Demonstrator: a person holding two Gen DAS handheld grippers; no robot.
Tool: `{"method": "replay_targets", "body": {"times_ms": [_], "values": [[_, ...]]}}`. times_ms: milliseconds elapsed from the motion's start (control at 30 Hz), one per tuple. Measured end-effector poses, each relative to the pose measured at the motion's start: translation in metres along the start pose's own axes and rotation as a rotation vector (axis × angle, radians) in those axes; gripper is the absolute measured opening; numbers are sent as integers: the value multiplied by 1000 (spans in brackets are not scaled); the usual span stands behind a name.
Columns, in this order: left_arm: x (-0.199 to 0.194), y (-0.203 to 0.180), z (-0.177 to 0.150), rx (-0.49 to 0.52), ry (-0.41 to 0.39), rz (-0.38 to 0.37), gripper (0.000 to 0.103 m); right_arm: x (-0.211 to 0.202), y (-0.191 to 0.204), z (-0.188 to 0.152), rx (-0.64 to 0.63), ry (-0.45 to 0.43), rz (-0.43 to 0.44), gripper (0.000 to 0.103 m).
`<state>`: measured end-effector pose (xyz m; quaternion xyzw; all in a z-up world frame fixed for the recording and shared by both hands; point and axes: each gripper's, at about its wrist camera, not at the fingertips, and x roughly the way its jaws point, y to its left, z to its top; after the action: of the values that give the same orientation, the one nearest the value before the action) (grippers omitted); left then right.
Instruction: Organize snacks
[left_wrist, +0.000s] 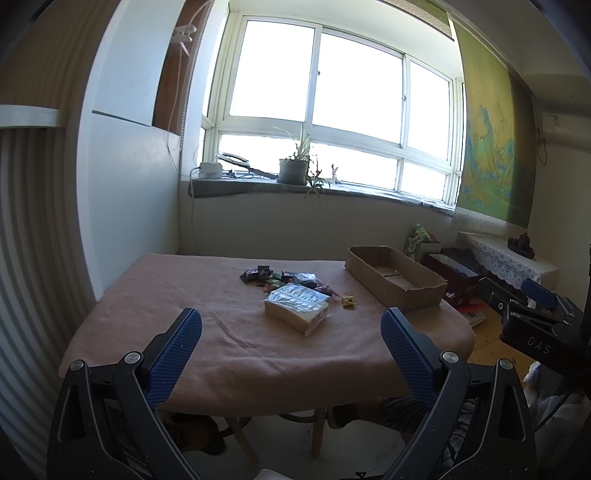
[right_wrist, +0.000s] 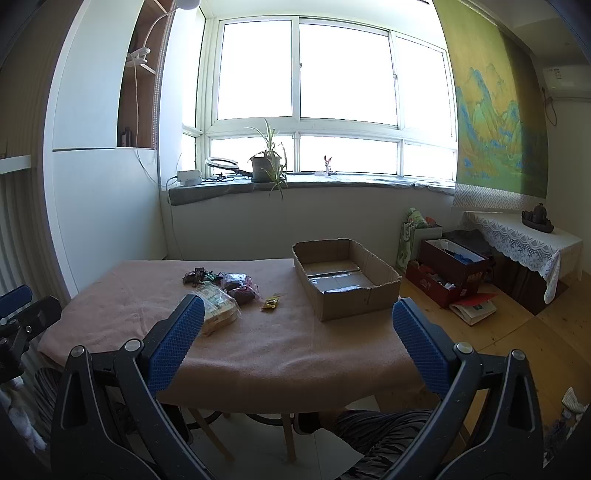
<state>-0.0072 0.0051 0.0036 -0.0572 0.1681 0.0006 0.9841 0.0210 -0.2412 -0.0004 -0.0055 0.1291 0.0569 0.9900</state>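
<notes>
A heap of small wrapped snacks (left_wrist: 280, 278) (right_wrist: 221, 280) lies mid-table on the pink cloth (left_wrist: 236, 332) (right_wrist: 280, 347). In front of it sits a clear-wrapped pack of pale biscuits (left_wrist: 297, 308) (right_wrist: 218, 310), and a small yellow packet (left_wrist: 348, 301) (right_wrist: 270, 302) lies to its right. An open cardboard box (left_wrist: 395, 277) (right_wrist: 343, 280) stands at the table's right, nothing in it. My left gripper (left_wrist: 291, 325) hangs open over the table's near edge, short of the snacks. My right gripper (right_wrist: 297, 314) is open too, holding nothing, near the front right corner.
The window sill (right_wrist: 332, 182) behind holds a potted plant (left_wrist: 293, 168) (right_wrist: 266, 166) and a figurine. Red boxes (right_wrist: 447, 273) and papers lie on the wooden floor at right, beside a lace-covered side table (right_wrist: 524, 236). A striped trouser leg (right_wrist: 373, 424) shows under the table.
</notes>
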Motion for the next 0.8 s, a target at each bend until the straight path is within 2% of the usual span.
{"method": "replay_targets", "body": {"times_ms": [800], "values": [[-3, -3, 2, -4, -5, -9, 98, -1, 1, 0, -1, -5, -2, 103]]}}
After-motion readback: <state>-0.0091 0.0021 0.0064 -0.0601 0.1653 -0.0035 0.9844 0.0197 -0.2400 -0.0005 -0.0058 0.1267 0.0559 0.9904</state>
